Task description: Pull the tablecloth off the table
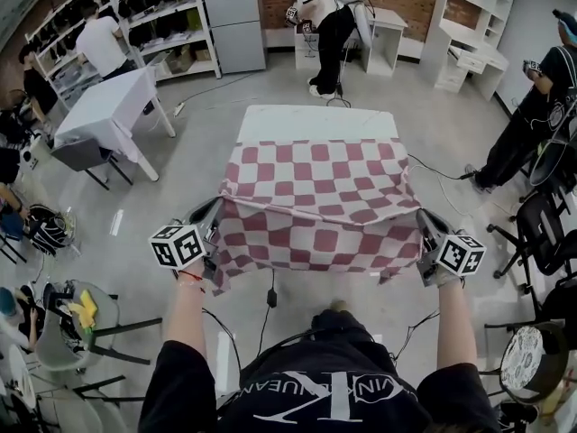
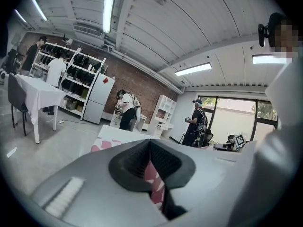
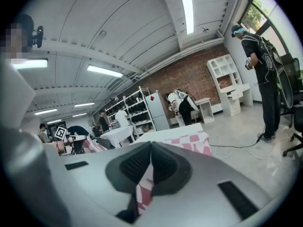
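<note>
A red-and-white checked tablecloth (image 1: 320,197) covers the near part of a white table (image 1: 315,122), whose far strip lies bare. Its near edge is lifted and stretched between my two grippers, with a flap hanging below. My left gripper (image 1: 216,209) is shut on the cloth's near left corner, and checked fabric (image 2: 154,176) shows pinched between its jaws in the left gripper view. At the near right corner my right gripper (image 1: 422,216) is shut on the cloth as well, the fabric (image 3: 144,186) caught between its jaws. The table edge (image 2: 113,132) and the draped cloth (image 3: 189,142) show beyond.
A second table with a white cloth (image 1: 113,106) stands at the left, with shelving (image 1: 153,16) behind it. People stand at the back (image 1: 325,16), at the left (image 1: 99,39) and at the right (image 1: 541,106). Chairs (image 1: 541,224) and a floor cable (image 1: 433,171) flank the table.
</note>
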Demonstrator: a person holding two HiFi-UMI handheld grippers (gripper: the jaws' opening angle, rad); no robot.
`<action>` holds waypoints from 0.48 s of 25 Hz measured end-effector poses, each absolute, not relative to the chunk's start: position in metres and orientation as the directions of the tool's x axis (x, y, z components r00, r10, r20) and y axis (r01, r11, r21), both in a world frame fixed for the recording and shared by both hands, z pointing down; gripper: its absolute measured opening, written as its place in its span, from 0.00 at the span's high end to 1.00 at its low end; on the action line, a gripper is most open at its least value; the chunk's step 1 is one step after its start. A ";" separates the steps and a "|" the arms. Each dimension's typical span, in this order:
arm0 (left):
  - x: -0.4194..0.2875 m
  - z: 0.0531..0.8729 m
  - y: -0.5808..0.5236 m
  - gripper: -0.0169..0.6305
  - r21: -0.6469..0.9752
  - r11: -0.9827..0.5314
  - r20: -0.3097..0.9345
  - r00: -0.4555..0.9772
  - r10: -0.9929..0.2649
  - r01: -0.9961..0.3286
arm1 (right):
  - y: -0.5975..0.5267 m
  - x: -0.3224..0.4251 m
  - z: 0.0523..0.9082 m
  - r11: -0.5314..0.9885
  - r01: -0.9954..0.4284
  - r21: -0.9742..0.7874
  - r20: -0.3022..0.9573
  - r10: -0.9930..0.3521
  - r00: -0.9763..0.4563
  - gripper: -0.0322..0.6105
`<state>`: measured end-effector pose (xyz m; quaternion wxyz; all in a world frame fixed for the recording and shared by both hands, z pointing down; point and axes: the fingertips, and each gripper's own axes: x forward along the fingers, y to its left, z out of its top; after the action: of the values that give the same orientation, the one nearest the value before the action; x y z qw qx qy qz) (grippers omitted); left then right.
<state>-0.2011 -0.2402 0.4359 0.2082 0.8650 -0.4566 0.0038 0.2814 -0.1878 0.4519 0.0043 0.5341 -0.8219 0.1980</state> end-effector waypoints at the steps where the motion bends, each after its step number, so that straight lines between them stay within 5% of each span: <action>1: -0.201 0.435 -0.235 0.96 0.358 -0.496 0.194 0.582 -0.790 -0.791 | -0.182 0.282 0.452 0.353 -0.881 -0.315 0.223 -0.875 -0.430 0.94; 12: -0.211 0.427 -0.192 0.96 0.364 -0.485 0.164 0.567 -0.807 -0.795 | -0.133 0.269 0.445 0.385 -0.869 -0.312 0.203 -0.866 -0.457 0.94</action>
<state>-0.2110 -0.1920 0.4273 0.2034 0.8614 -0.4651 -0.0145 0.2687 -0.1330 0.4447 0.0031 0.5212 -0.8321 0.1894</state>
